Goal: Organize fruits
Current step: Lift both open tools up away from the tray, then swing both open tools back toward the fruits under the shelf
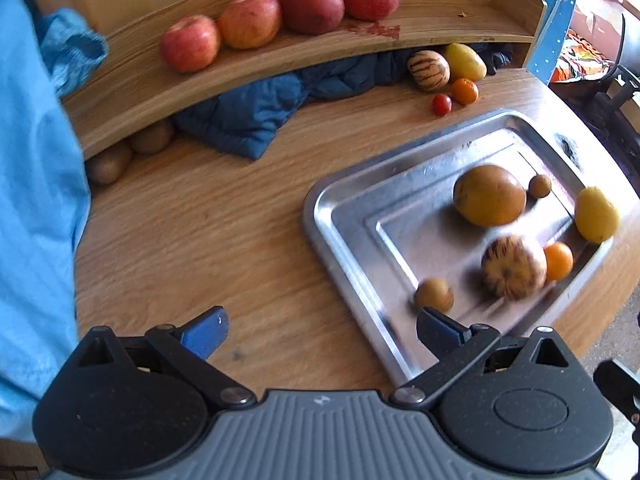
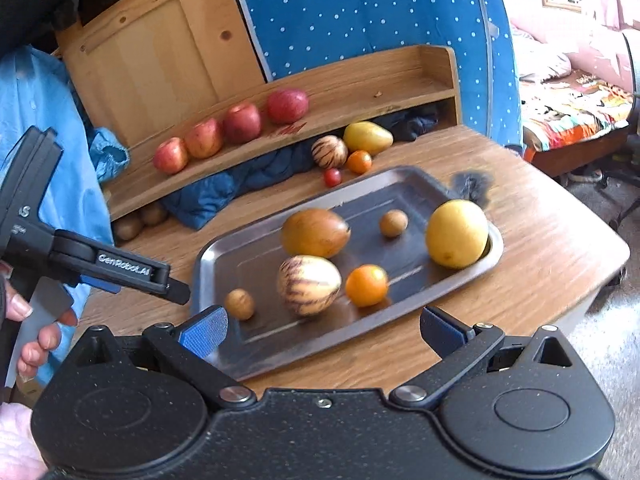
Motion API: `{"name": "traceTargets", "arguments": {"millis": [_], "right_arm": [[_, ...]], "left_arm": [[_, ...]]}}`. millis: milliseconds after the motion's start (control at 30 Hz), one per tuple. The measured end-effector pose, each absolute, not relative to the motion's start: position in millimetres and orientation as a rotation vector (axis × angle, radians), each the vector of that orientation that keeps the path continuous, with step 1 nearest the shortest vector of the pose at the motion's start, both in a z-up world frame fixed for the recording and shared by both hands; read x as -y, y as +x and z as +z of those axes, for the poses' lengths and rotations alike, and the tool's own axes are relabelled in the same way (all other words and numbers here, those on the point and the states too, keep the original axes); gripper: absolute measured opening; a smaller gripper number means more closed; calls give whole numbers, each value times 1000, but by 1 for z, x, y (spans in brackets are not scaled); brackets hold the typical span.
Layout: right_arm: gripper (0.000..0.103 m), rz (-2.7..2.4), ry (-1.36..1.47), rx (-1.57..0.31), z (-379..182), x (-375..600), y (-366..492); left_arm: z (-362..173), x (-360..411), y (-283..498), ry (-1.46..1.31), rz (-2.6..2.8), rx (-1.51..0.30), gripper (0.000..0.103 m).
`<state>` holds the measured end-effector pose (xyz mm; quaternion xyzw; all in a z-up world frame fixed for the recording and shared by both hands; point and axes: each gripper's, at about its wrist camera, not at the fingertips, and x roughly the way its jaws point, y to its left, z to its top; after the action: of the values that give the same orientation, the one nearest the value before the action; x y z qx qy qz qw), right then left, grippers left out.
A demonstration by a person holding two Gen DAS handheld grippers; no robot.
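The left gripper [image 1: 322, 330], black with blue finger pads, hangs with its jaws spread wide and nothing between them, above the round wooden table [image 1: 200, 220]; its right finger overlaps the near corner of the rectangular steel tray [image 1: 344, 236]. The right gripper [image 2: 322, 330] is likewise spread and empty, over the tray's [image 2: 224, 252] near edge.

In the right wrist view the tray holds six fruits: a large brownish-orange oval fruit [image 2: 315, 232] near centre, a purple-striped cream melon [image 2: 309, 285] at its 6 o'clock, a small orange citrus [image 2: 366, 285] just beside the melon, a big yellow round fruit [image 2: 457, 233] against the rim at 3 o'clock, and two small brown round fruits [image 2: 393, 223] [image 2: 239, 304], well apart.

At 12 o'clock, four red apples [image 2: 236, 130] line a curved wooden shelf [image 2: 360, 92]. Below it on the table sit a second striped melon [image 2: 329, 151], a yellow pear-shaped fruit [image 2: 367, 137], an orange citrus [image 2: 359, 161] and a red cherry tomato [image 2: 332, 177].
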<state>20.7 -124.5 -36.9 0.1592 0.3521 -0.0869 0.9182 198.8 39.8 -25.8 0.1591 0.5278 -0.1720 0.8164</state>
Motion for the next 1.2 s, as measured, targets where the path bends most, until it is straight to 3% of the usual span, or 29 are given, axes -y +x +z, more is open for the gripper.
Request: {"name": "traceTargets", "arguments": {"millis": [767,1200], "right_arm": [[102,-305,326,-722,-43,230,131],[102,-272,358,-782,-35,283,218]], "left_arm": [[-57,57,327,135,-543,-1074,102],[-79,85,350,153,-676,-1033,102]]}}
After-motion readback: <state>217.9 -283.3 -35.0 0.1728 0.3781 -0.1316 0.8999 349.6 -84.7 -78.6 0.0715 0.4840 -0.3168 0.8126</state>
